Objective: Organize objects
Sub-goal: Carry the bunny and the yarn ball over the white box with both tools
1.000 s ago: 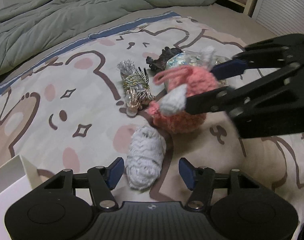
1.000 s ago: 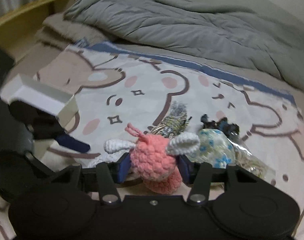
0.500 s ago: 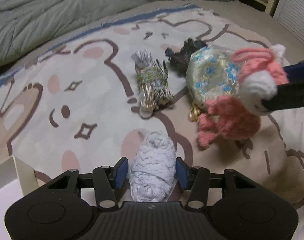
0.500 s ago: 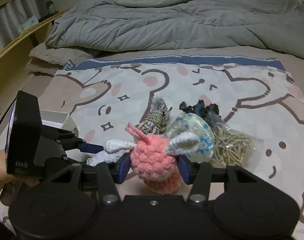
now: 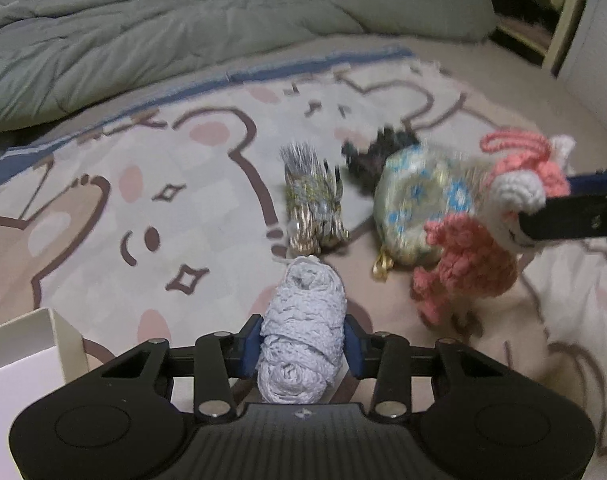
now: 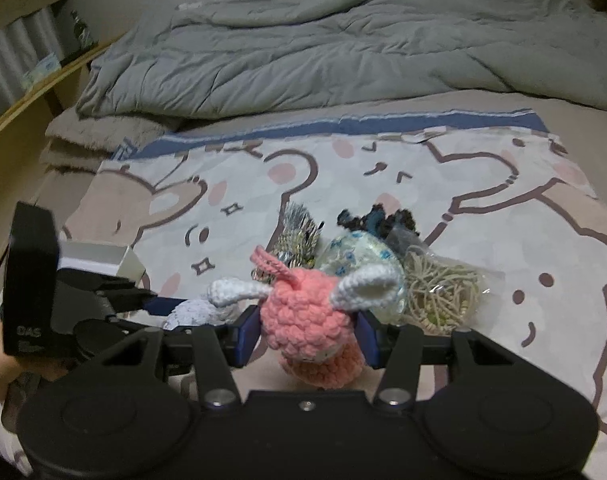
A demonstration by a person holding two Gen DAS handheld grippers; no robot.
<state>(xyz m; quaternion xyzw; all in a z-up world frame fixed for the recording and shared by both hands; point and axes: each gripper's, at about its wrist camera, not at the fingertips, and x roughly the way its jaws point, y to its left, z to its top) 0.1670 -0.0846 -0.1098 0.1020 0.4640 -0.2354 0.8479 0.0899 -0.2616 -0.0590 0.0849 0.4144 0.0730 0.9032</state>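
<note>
1. My left gripper [image 5: 303, 340]: fingers have just been closing and now clamp the pale knit roll [image 5: 301, 332] near the bed's front edge, beside the white box [image 5: 35, 344] (probable destination).
2. My right gripper [image 6: 307, 330]: fingers clenched on the pink crochet toy [image 6: 307, 316], held clear of the bed.

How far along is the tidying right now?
Nothing shows as put away. In hand: left gripper, jaws just closed, grips the grey yarn; right gripper holds the pink toy. Left on the bed: tassel, pouch, black piece, bagged cord.
</note>
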